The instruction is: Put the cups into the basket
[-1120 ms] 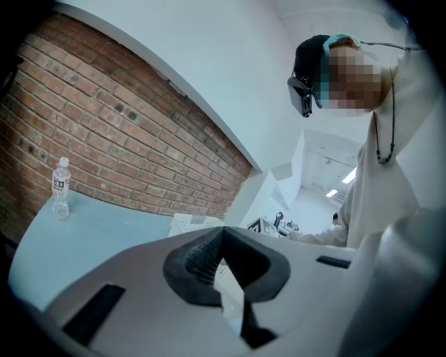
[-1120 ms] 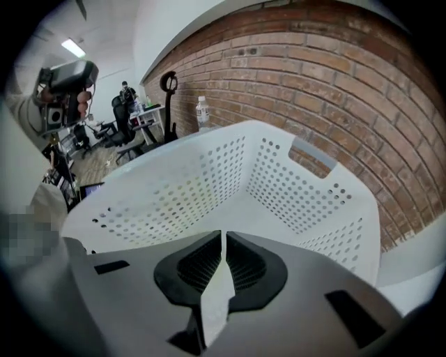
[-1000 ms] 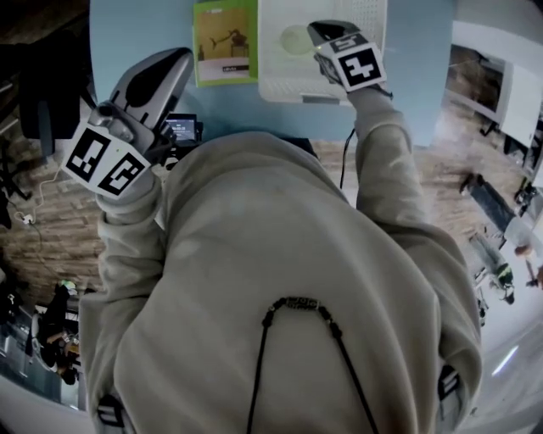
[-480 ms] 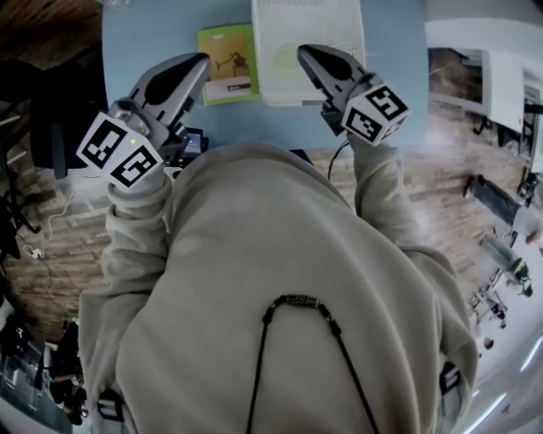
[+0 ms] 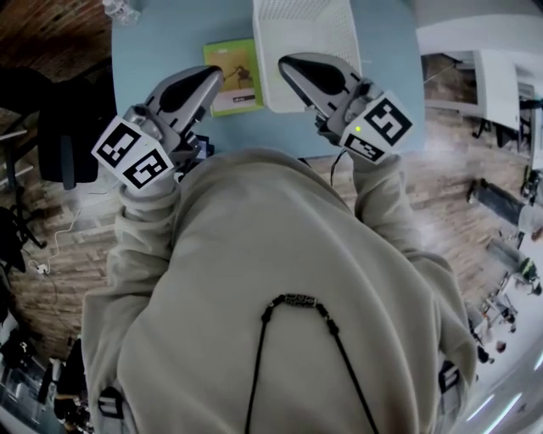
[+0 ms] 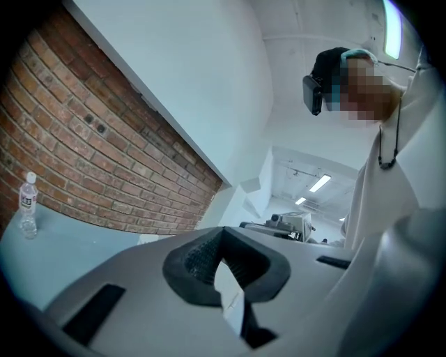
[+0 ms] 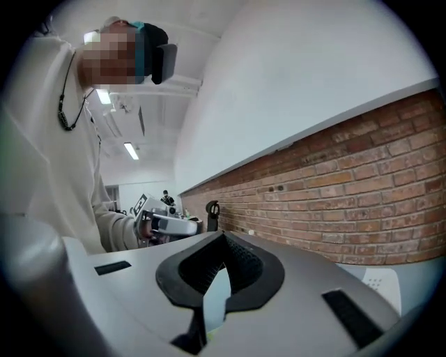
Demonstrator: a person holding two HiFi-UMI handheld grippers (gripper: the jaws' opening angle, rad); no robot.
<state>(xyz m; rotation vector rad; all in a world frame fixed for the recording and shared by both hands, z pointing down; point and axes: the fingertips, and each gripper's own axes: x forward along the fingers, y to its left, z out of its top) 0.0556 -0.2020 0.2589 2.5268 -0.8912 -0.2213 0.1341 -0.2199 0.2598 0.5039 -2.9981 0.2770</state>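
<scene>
The white mesh basket [image 5: 305,25] stands at the far side of the pale blue table [image 5: 170,51]. No cup shows in any view; the basket's near part is hidden behind my right gripper [image 5: 293,68]. That gripper is held up over the basket's near left corner, shut and empty. My left gripper [image 5: 208,78] is lifted beside it, over the near edge of a green book [image 5: 231,72], also shut with nothing in it. In the left gripper view the jaws [image 6: 221,237] meet against a brick wall. The right gripper view shows the closed jaws [image 7: 224,240] the same way.
A clear plastic bottle [image 6: 28,206] stands at the table's far left, also seen in the head view as the bottle [image 5: 119,10]. A dark chair [image 5: 59,136] is left of the table. A brick wall backs the table. The person's pale sweatshirt fills the lower head view.
The right gripper has drawn back out of the basket and swung left toward the body. The left gripper has moved up and right, so both now point inward, close together.
</scene>
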